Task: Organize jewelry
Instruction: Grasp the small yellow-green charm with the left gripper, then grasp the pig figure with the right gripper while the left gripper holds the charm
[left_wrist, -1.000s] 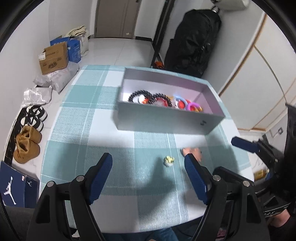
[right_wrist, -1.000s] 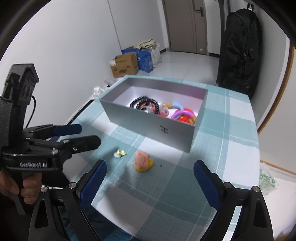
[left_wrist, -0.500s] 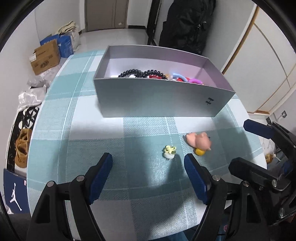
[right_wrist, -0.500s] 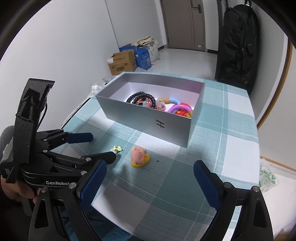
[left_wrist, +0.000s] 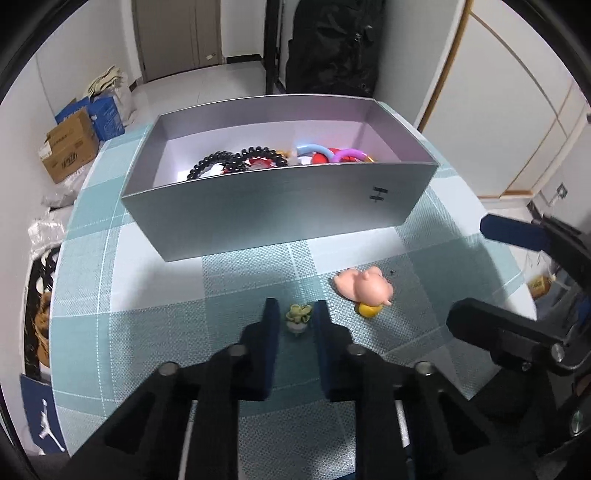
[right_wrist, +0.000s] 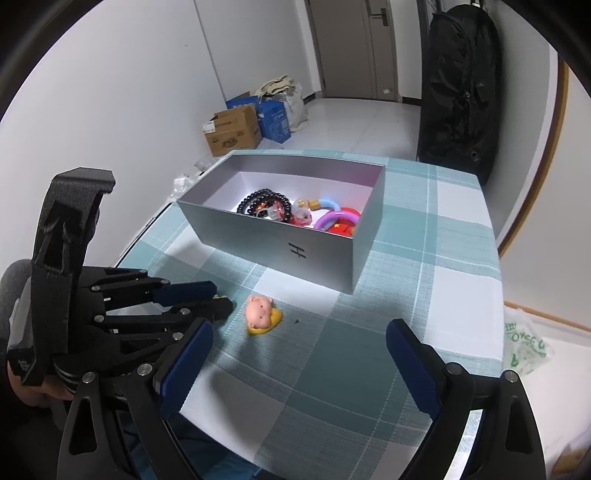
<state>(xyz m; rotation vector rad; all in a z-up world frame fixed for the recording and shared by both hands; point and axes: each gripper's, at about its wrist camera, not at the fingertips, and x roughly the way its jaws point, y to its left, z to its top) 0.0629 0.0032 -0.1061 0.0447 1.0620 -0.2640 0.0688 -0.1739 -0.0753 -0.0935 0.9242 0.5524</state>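
Observation:
A small green charm (left_wrist: 299, 317) lies on the checked tablecloth (left_wrist: 155, 332), in front of the grey open box (left_wrist: 277, 210). My left gripper (left_wrist: 295, 306) points down at it, its jaws closing with the charm between the blue pads, which touch its sides. In the right wrist view the left gripper (right_wrist: 221, 299) nearly hides the charm. A pink pig charm (left_wrist: 364, 290) (right_wrist: 260, 314) lies just right of it. The box (right_wrist: 266, 240) holds black bead bracelets (right_wrist: 262, 201) and coloured rings (right_wrist: 334, 221). My right gripper (right_wrist: 299, 328) hovers open and empty near the pig.
On the floor to the left stand cardboard boxes (left_wrist: 68, 151) and shoes (left_wrist: 40, 325). A black bag (right_wrist: 458, 85) leans on the far wall. A plastic bag (right_wrist: 524, 347) lies past the table's right edge. The person's hand (right_wrist: 22, 384) grips the left tool.
The left gripper has moved forward and down over the green charm, and its jaws have gone from wide apart to closed around it. The right gripper has hardly moved.

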